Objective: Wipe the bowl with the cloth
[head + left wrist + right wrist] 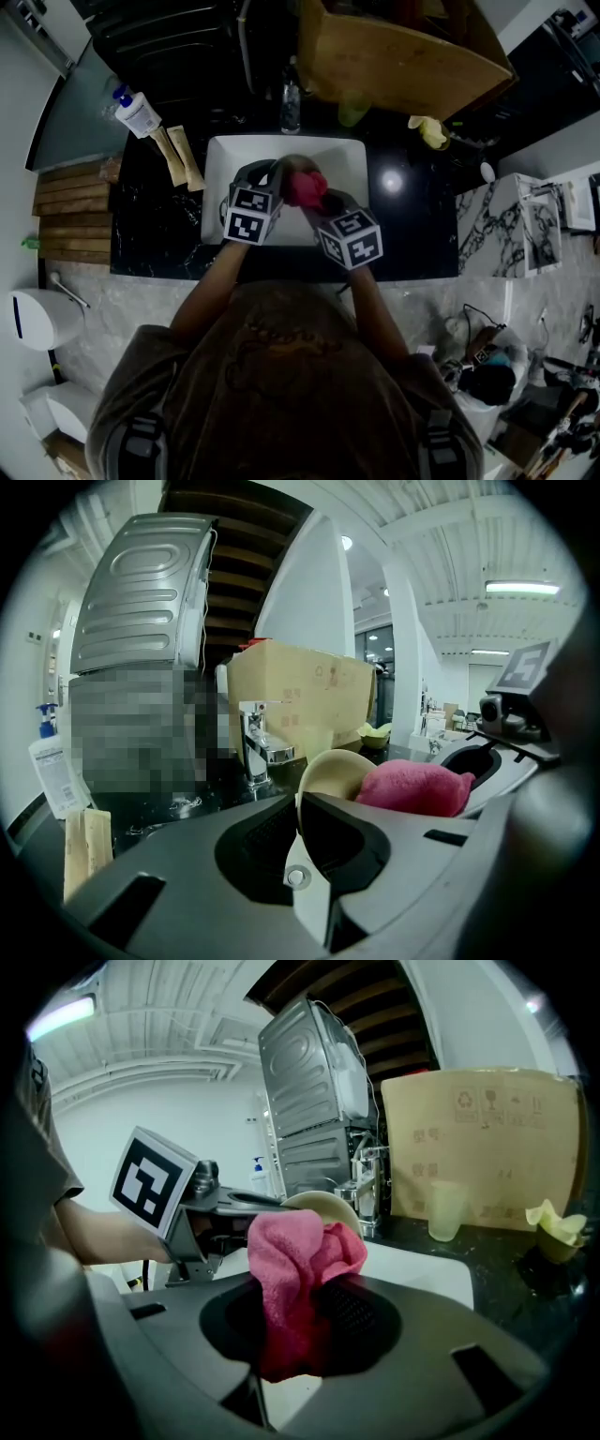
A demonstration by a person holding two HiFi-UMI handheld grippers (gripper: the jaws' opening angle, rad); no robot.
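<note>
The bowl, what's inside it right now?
A pink cloth, clamped in the right hand-held gripper, presses into the bowl, which the left hand-held gripper grips by its rim. The cloth hides the bowl's bottom.

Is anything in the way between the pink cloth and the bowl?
No, nothing visible is. The right tongs grip the pink cloth, the left tongs clamp the bowl by its rim, and the cloth looks pressed against the bowl's mouth, above the white sink.
</note>
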